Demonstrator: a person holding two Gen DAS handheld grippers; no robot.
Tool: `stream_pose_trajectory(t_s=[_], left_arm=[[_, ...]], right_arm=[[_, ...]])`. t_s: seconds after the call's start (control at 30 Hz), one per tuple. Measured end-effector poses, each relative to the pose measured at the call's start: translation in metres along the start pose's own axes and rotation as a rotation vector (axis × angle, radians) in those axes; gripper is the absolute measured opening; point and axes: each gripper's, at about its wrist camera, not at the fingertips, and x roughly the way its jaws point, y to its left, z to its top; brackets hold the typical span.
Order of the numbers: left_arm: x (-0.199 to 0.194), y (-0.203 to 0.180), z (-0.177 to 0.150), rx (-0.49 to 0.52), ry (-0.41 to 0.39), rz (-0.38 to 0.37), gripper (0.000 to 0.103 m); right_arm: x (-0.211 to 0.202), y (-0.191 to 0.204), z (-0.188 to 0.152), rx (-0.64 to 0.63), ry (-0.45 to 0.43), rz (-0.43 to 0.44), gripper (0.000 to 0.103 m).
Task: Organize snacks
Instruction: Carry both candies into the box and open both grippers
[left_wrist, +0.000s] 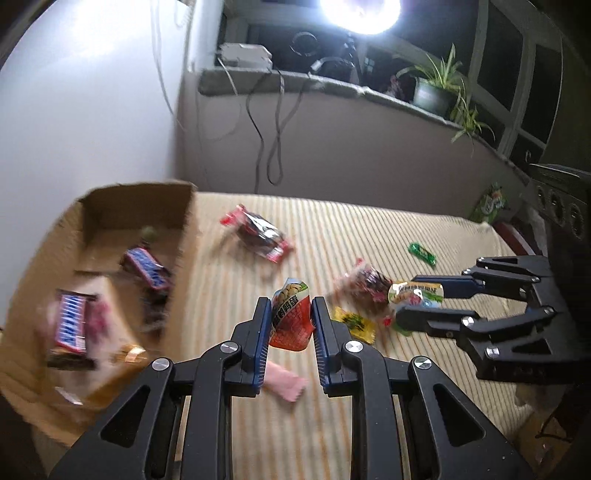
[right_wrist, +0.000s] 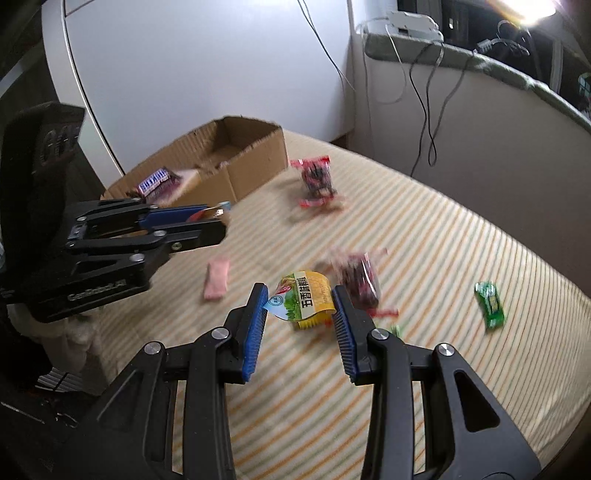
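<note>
My left gripper (left_wrist: 289, 310) is shut on an orange-red snack pouch (left_wrist: 290, 319) and holds it above the striped cloth. It also shows in the right wrist view (right_wrist: 221, 221) near the box. My right gripper (right_wrist: 300, 301) is shut on a yellow-green snack cup (right_wrist: 304, 299) above the cloth; it shows in the left wrist view (left_wrist: 415, 302) at right. A cardboard box (left_wrist: 110, 206) at left holds two Snickers bars (left_wrist: 147, 267) and other wrappers. It shows in the right wrist view (right_wrist: 255, 162) too.
Loose on the striped cloth (left_wrist: 369, 229) are two dark red-edged packets (left_wrist: 260, 236) (left_wrist: 369, 282), a green candy (left_wrist: 423, 253), a yellow wrapper (left_wrist: 354, 321) and a pink wrapper (left_wrist: 286, 382). A wall, hanging cables and a plant ledge stand behind.
</note>
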Motion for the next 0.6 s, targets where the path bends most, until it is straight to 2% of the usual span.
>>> stream_pose_trajectory(t_s=[0.27, 0.6], left_arm=[[-0.032, 0.052, 0.002, -0.062, -0.064, 0.096, 0.02], [-0.062, 0.105, -0.014, -0.136, -0.093, 0.223, 0.02]], right_arm=[[0.01, 0.014, 0.047, -0.048, -0.04, 0.031, 0.037], [0.041, 0.054, 0.094, -0.117, -0.047, 0.102, 0.037]])
